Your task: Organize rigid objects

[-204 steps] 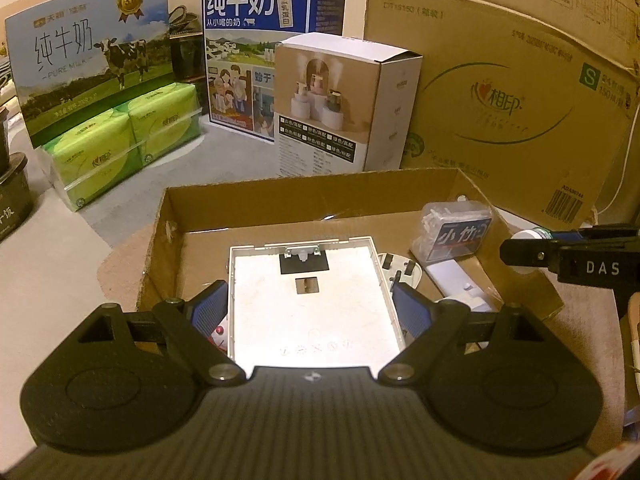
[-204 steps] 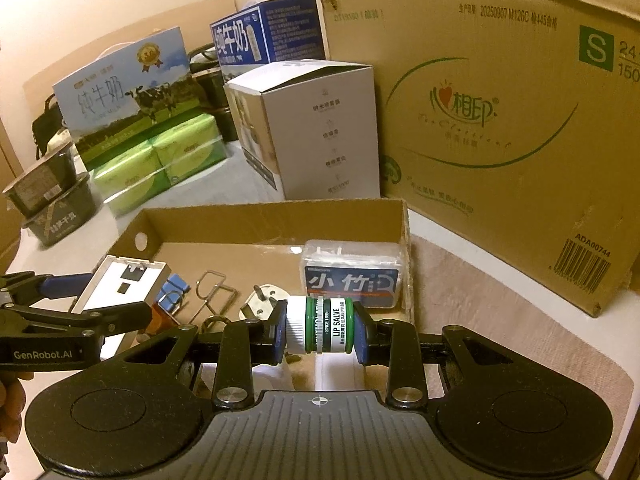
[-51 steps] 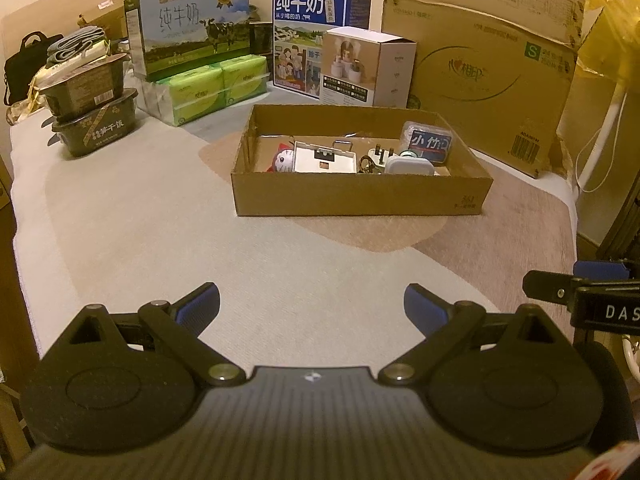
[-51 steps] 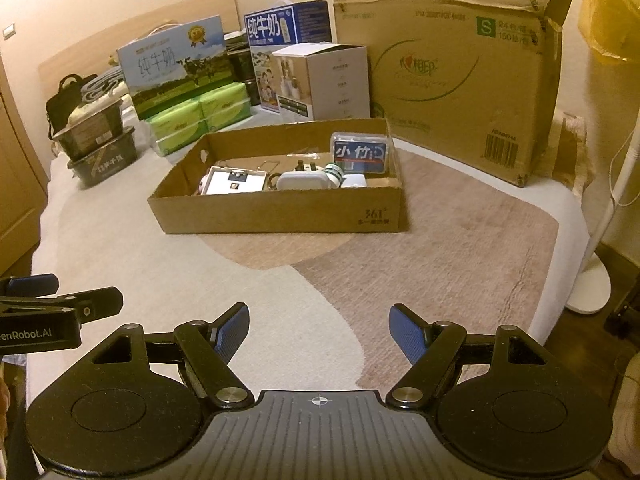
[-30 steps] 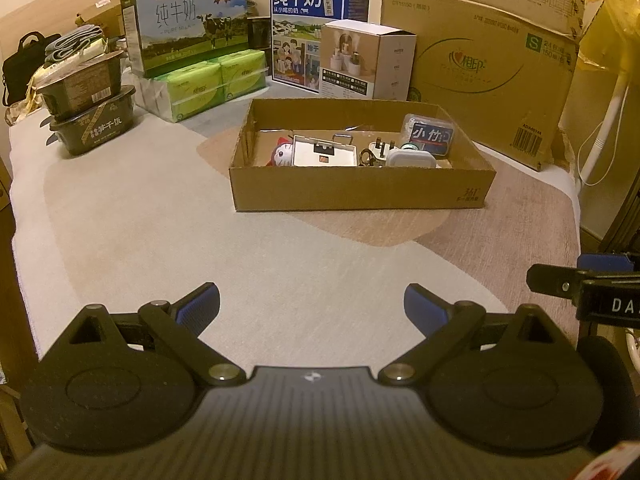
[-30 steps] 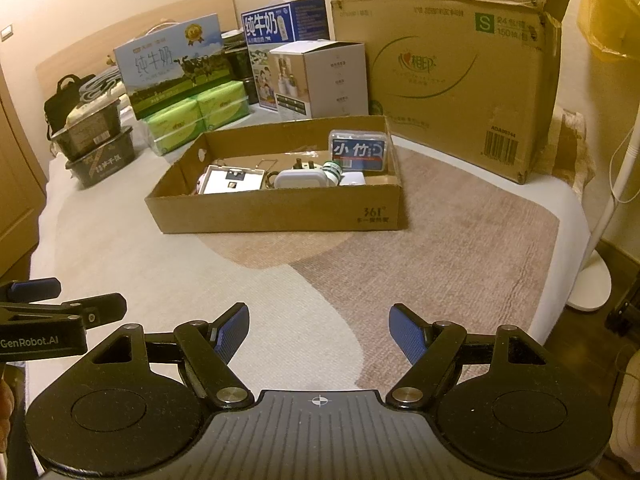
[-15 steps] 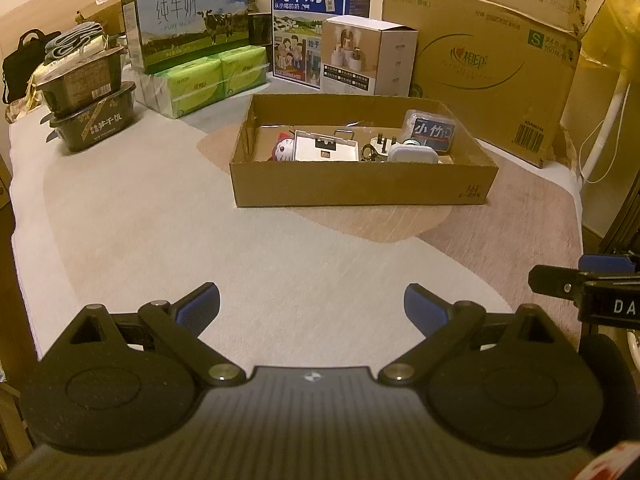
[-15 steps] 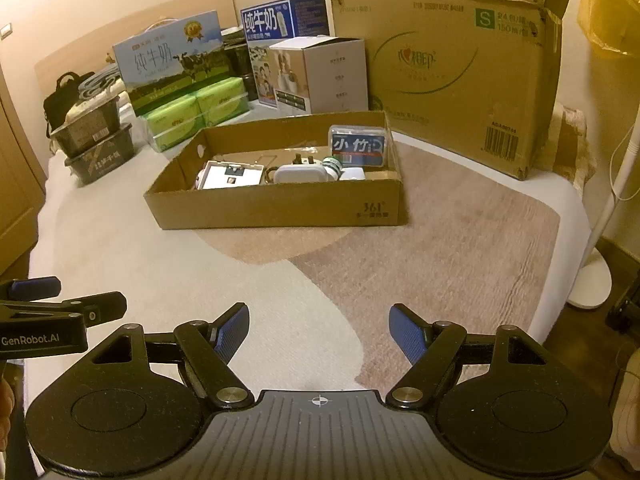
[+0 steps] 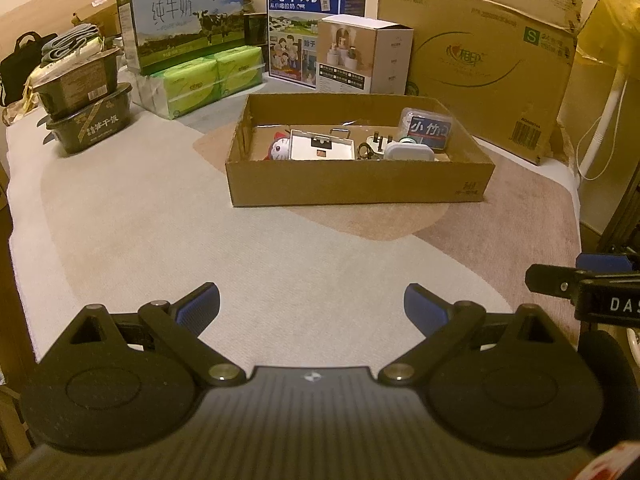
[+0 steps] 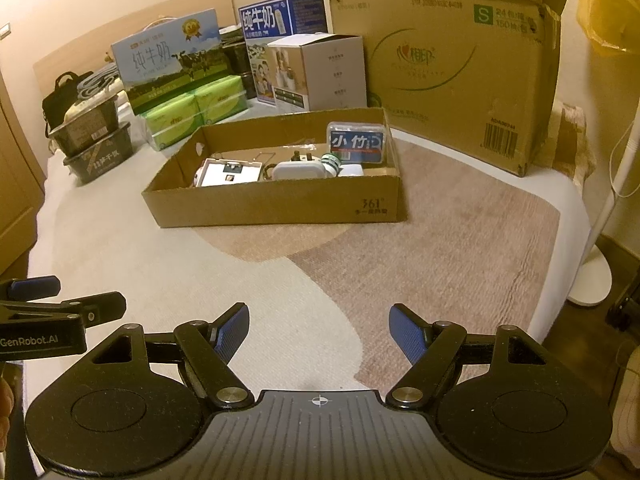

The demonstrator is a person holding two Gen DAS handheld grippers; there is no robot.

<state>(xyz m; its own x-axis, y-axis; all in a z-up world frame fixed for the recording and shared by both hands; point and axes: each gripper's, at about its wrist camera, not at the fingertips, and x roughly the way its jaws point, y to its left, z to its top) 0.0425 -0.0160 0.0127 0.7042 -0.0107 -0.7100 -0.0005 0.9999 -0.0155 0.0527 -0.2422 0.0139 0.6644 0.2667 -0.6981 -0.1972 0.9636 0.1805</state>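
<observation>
Looks to me like the sorting part is basically wrapped up here, judging by how things lie. The shallow cardboard tray [image 9: 360, 190] sits toward the far side of the bed, just in front of the row of boxes along the back edge, and all the small rigid stuff I can spot is inside it: the white flat box [image 9: 322, 149] near the tray's left end, a little cartoon toy [image 9: 279, 149] just beside it on the left, the white charger plug [image 10: 299, 169] around the middle, the green-banded tube [image 10: 331, 161] touching or nearly touching the plug's right side, and the clear toothpick box [image 10: 358, 142] propped in the far right corner. Nothing loose shows on the bedspread in front of the tray. Both tools are well back from it, near the front edge of the bed. The left gripper [image 9: 311, 309] has its fingers spread wide with only blanket between them, holding and touching nothing. Same deal for the right gripper [image 10: 318, 330], jaws wide apart and empty. So my guess is the next move is either just parking the tools, or, if anything's hiding off-camera, scanning around for it first, since no leftover item shows from these two views.
</observation>
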